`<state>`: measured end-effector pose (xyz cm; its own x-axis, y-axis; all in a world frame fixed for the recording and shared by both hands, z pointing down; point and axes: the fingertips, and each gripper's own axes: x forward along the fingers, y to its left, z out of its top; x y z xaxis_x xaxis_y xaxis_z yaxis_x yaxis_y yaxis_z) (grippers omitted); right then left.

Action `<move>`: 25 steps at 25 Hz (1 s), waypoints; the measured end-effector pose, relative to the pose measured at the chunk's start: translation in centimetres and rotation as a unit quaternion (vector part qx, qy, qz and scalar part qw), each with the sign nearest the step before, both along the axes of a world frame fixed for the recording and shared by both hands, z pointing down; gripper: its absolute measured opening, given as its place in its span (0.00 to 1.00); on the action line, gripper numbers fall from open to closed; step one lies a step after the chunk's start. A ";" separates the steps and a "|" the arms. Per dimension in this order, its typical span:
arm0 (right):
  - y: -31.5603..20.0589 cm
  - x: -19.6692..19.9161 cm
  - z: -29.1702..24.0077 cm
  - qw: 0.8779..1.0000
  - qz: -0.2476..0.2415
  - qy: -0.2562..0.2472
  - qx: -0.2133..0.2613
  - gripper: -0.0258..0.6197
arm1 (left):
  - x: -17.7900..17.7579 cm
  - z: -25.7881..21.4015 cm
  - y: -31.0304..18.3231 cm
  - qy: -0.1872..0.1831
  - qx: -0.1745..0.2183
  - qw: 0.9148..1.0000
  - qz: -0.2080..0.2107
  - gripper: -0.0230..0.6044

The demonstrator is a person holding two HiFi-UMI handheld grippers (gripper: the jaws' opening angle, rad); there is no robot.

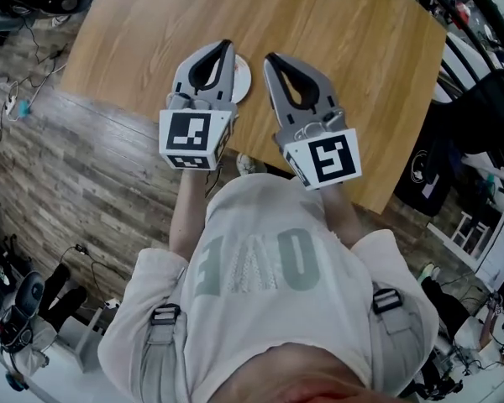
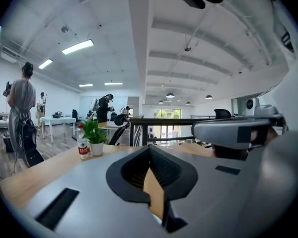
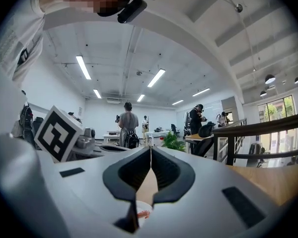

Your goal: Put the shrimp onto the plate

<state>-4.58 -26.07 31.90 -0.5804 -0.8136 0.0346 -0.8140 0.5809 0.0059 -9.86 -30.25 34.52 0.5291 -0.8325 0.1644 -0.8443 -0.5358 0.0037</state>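
The person (image 1: 260,292), in a pale T-shirt, stands at the near edge of a wooden table (image 1: 344,49) and holds both tools out over it, side by side and tilted away from the body. The left gripper (image 1: 227,45) has its 2 jaws brought together at the tips, and its own view shows the left gripper (image 2: 149,148) with nothing in the dark hollow behind them, only the tabletop showing through. The right gripper (image 3: 150,148) is the same: tips meeting in a thin seam, the hollow empty, gripping nothing. In the head view the right gripper (image 1: 270,57) sits just beside the left, the 2 close but apart. A white plate (image 1: 243,77) lies on the table between and under them, mostly covered by the left tool, so only a curved slice of its rim shows from above. The shrimp (image 3: 143,214) can only be made out in the right gripper view, low in the slot beneath the jaws: a small orange-red streak against the white of the plate (image 3: 140,207), too small and cut off to tell its shape. It seems to lie on the plate, free of either tool. Each gripper carries a marker cube (image 1: 189,133) at its rear, nearest the person's chest. Further along the table, the left gripper view picks up a bottle (image 2: 83,147) with a red label standing next to a potted plant (image 2: 95,134)
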 end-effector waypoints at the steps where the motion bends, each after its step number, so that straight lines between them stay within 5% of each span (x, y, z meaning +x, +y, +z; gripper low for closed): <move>1: 0.1 0.0 -0.1 1.000 0.000 0.000 0.002 0.07 | 0.2 -0.9 0.3 -0.002 0.012 1.000 0.006 0.05; 8: 1.6 -1.2 -1.5 1.000 -0.008 0.000 0.020 0.07 | -0.6 -5.0 2.5 0.026 0.054 0.998 -0.006 0.05; 25: 4.8 -3.1 -3.0 0.999 -0.029 0.006 0.039 0.07 | -2.3 -7.5 6.1 0.023 0.092 0.995 -0.031 0.05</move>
<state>-7.71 -21.22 28.85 -0.6266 -0.7790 -0.0212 -0.7785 0.6245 0.0624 -12.19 -24.19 27.02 0.4795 -0.8773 -0.0180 -0.8768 -0.4782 -0.0505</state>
